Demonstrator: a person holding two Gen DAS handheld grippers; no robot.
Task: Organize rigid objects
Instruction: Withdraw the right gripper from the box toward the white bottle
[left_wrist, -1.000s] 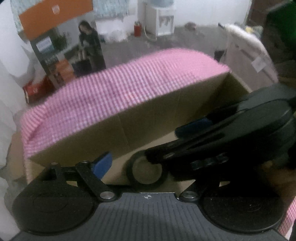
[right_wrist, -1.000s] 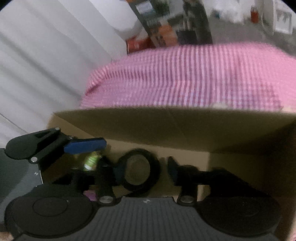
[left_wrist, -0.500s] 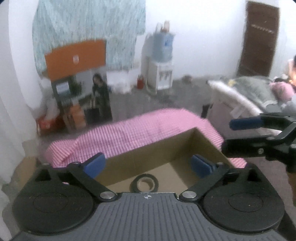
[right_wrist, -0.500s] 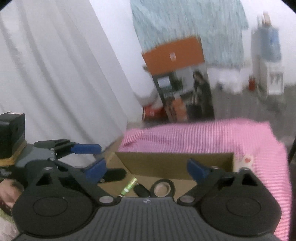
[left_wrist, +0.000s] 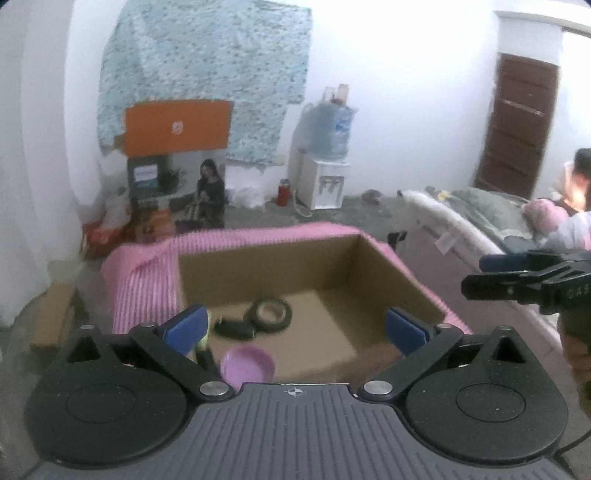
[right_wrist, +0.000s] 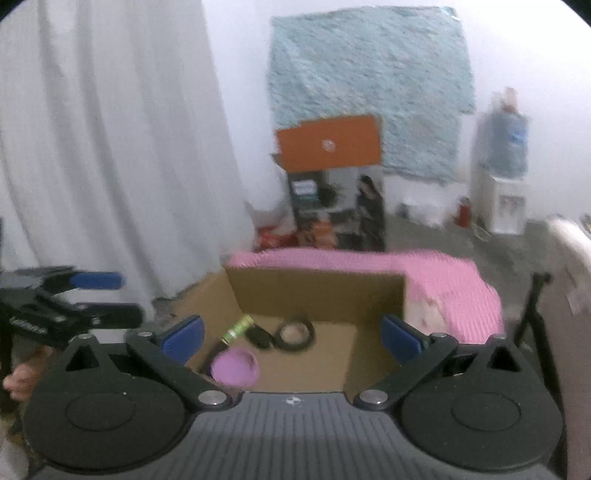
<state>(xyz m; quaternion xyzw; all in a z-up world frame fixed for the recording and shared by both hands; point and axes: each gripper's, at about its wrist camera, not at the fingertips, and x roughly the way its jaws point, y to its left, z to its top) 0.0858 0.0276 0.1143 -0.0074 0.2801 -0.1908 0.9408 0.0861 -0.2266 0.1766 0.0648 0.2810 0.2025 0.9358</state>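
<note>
Now both claws gape empty: left claw (left_wrist: 294, 330), right claw (right_wrist: 291, 334), jaws just widened, above cardboard box (left_wrist: 402, 280). Risk: reaching back, fingers clip box wall, jolt tape roll (left_wrist: 272, 314), purple lid (left_wrist: 248, 365) inside box.

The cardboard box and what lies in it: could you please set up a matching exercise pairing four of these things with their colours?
Things:
1. tape roll
2. dish
3. cardboard box
4. cloth under the box

Colours:
A. brown
B. pink and white stripes
C. black
D. plain purple-pink

Pairs: 1-C, 2-D, 3-A, 4-B
</note>
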